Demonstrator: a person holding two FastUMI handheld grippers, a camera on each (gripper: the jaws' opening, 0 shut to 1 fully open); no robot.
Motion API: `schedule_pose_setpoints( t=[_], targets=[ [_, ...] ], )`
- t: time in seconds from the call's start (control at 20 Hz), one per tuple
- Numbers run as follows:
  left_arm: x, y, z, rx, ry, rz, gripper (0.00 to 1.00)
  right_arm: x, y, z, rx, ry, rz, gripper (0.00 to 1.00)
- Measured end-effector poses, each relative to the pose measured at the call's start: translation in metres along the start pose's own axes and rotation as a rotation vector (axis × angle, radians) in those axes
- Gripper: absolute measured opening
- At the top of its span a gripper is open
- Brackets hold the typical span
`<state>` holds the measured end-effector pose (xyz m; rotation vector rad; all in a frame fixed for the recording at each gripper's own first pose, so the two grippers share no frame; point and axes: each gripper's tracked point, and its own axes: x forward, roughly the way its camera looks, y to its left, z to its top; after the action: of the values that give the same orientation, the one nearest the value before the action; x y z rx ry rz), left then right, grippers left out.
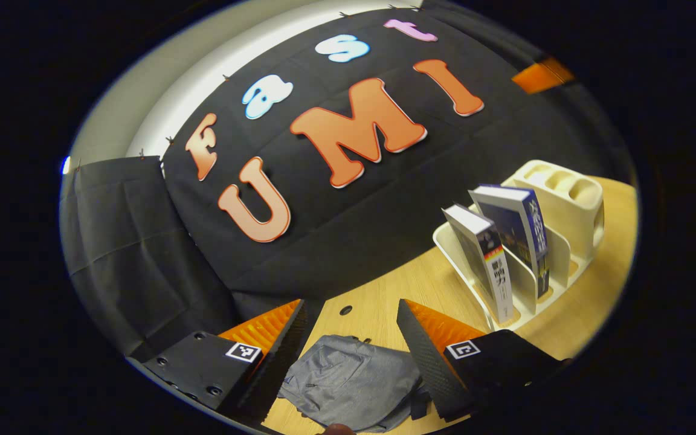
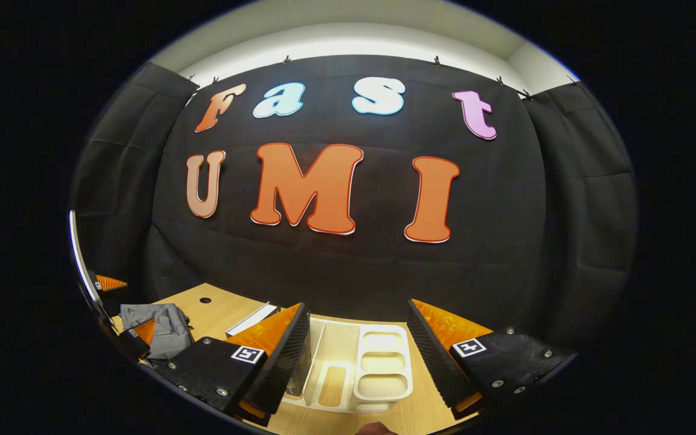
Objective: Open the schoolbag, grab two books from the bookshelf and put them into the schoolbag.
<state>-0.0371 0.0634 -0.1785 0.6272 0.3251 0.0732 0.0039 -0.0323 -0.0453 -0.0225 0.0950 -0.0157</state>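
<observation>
In the left gripper view the grey schoolbag lies flat on the wooden table, just below and between the fingers of my open left gripper. To its right, two dark-covered books stand tilted in the cream bookshelf. My right gripper hangs open above that bookshelf, nothing between its fingers. A book's white page edge peeks past its left finger. Far left in the right gripper view, the schoolbag sits by the open left gripper.
The bookshelf has cup-like compartments at its far end. A round cable hole pierces the table near the black cloth wall, which stands close behind the table. Bare wood lies in front of the shelf.
</observation>
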Motion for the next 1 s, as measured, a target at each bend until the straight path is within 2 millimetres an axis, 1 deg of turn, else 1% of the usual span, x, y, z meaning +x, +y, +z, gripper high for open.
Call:
schedule_pose_setpoints(
  t=[0.2, 0.3, 0.35, 0.55, 0.7, 0.75, 0.8, 0.9, 1.0],
  targets=[
    [0.006, -0.021, -0.053, 0.110, 0.124, -0.012, 0.95, 0.004, -0.009, -0.014, 0.004, 0.022, 0.003, 0.97],
    [0.000, -0.033, -0.081, 0.153, 0.182, -0.024, 0.95, 0.006, -0.011, -0.020, 0.013, 0.029, 0.012, 0.97],
    [-0.003, -0.036, -0.093, 0.174, 0.202, -0.024, 0.95, 0.007, -0.014, -0.023, 0.015, 0.032, 0.012, 0.97],
    [-0.007, -0.043, -0.128, 0.246, 0.274, -0.015, 0.96, 0.010, -0.024, -0.031, 0.022, 0.037, 0.005, 0.97],
    [-0.006, -0.050, -0.160, 0.299, 0.341, -0.032, 0.95, 0.011, -0.028, -0.033, 0.023, 0.043, 0.008, 0.97],
    [-0.002, -0.052, -0.166, 0.337, 0.352, -0.030, 0.95, 0.011, -0.028, -0.031, 0.021, 0.036, 0.009, 0.97],
    [-0.004, -0.050, -0.172, 0.371, 0.367, -0.017, 0.95, 0.012, -0.030, -0.031, 0.018, 0.033, 0.007, 0.97],
    [0.001, -0.051, -0.191, 0.400, 0.403, -0.014, 0.95, 0.013, -0.033, -0.034, 0.018, 0.037, 0.005, 0.97],
    [0.002, -0.049, -0.199, 0.410, 0.423, 0.008, 0.93, 0.014, -0.035, -0.033, 0.030, 0.037, 0.006, 0.97]
  ],
)
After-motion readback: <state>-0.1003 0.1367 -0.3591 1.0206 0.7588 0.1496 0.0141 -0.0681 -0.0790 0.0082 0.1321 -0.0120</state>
